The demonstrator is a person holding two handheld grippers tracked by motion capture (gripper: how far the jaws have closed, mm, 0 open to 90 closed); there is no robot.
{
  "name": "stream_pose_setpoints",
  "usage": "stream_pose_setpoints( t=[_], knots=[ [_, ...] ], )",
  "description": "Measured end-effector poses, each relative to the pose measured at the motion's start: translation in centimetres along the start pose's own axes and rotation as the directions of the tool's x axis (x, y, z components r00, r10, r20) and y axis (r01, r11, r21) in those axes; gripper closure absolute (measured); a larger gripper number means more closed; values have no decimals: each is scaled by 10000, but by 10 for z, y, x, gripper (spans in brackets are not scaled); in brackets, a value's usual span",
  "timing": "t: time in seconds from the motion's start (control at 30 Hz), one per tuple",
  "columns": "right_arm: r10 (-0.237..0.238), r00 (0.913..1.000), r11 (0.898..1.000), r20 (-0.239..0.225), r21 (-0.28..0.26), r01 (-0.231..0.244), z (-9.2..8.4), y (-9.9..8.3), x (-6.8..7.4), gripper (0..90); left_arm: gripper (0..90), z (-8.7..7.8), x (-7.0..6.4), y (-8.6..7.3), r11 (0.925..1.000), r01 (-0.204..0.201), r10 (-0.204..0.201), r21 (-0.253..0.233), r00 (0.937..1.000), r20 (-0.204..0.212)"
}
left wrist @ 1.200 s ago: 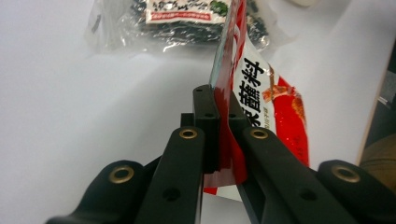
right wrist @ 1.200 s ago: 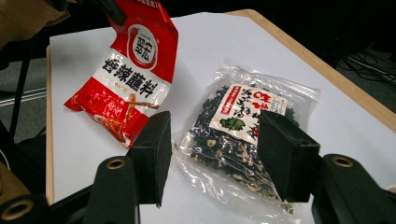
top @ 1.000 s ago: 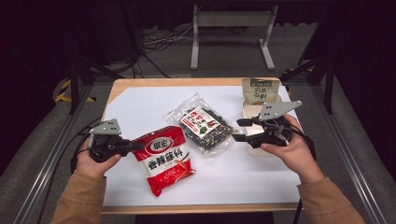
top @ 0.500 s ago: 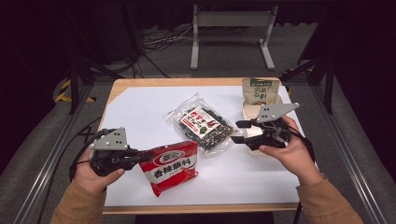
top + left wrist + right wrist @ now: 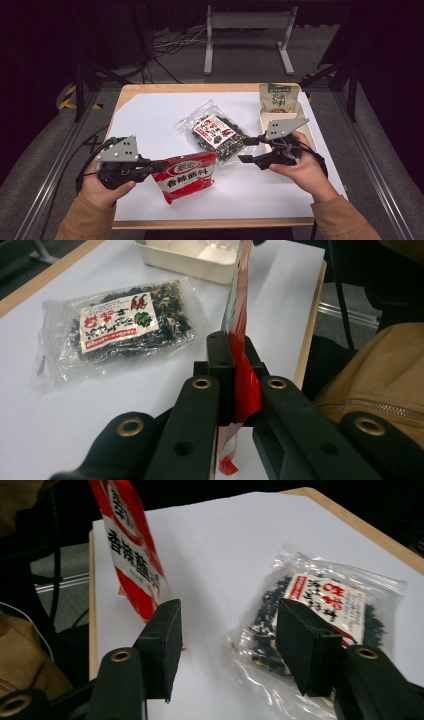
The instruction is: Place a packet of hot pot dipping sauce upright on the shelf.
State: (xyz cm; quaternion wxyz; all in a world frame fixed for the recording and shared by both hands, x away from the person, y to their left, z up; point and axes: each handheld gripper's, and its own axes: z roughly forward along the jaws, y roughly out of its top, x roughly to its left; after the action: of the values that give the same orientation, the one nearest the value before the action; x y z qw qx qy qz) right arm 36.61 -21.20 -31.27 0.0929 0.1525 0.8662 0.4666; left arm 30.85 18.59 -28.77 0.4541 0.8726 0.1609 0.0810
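A red snack packet (image 5: 187,172) with white lettering is pinched at its left edge by my left gripper (image 5: 159,166), which is shut on it. In the left gripper view the red packet (image 5: 239,325) runs edge-on between the jaws of the left gripper (image 5: 235,347). It stands up off the white sheet (image 5: 150,115). My right gripper (image 5: 248,150) is open beside a clear bag of dark dried bits (image 5: 216,132). Its jaws (image 5: 227,640) frame bare sheet, with the clear bag (image 5: 325,605) behind the right jaw and the red packet (image 5: 132,545) at the far left.
A cream tray (image 5: 304,117) sits at the table's right edge behind my right hand, with a green and beige pouch (image 5: 279,97) standing at its far end. The cream tray (image 5: 185,255) lies beyond the clear bag (image 5: 120,322). Wooden table edges border the sheet.
My left gripper has risen and moved toward the table's middle, tipping the red packet up from lying flat. The right gripper has stayed where it was.
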Motion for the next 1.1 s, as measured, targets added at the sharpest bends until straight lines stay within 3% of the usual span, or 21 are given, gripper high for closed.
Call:
stream_pose_setpoints(
  t=[0.23,0.47,0.63,0.67,0.83,1.1],
  knots=[
    [56,9958,10000,-916,-4,-57,28,-3,13,448,898,0,-1,4,9998,-32,33,-200,10000,42],
    [6,9902,10000,-1399,-68,-16,50,-3,20,470,897,3,-2,9,9995,-113,116,-302,9999,71],
    [-333,9890,9994,-1439,34,341,60,-2,22,494,897,4,-3,10,9992,-206,212,-342,9996,181],
    [-486,9876,9987,-1491,61,501,66,-1,23,519,897,5,-4,11,9990,-292,298,-353,9994,152],
    [-367,9837,9993,-1759,-101,355,74,-1,25,561,897,6,-5,12,9985,-342,351,-423,9992,207],
    [-535,9693,9985,-2401,-268,484,88,0,30,718,897,5,-6,12,9974,-420,433,-582,9988,211]
  ],
)
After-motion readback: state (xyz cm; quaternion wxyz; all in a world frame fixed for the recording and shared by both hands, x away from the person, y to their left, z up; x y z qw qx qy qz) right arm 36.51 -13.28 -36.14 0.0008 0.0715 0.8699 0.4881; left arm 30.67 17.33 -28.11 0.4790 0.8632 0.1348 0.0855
